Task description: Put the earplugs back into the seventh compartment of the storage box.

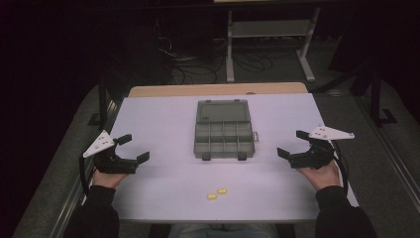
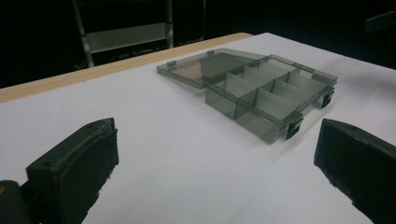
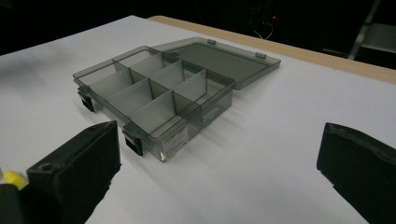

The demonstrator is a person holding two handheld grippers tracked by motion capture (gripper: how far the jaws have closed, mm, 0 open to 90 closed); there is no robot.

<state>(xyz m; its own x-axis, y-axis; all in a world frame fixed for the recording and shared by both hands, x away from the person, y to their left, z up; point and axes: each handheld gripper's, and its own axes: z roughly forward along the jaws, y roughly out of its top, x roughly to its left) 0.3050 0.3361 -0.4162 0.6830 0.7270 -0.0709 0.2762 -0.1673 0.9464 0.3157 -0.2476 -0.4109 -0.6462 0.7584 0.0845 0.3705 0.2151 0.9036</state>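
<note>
White table (image 1: 163, 193) in a dark room, an open compartment box at its middle and two yellow pieces in front of it.

Lid laid flat behind it, the smoky clear compartment box (image 1: 224, 138) shows empty cells, as far as the dim light lets me tell. Two small yellow pieces (image 1: 217, 193), perhaps earplugs, lie near each other just in front of the box, toward the person. Left gripper (image 1: 131, 148) waits well to the left of the box, right gripper (image 1: 292, 144) well to its right; both have their jaws spread wide with nothing between them. The pieces are small and light, so a pinch that comes in off-centre could flick one off the table edge, and a careless nudge could slide the box.
</note>
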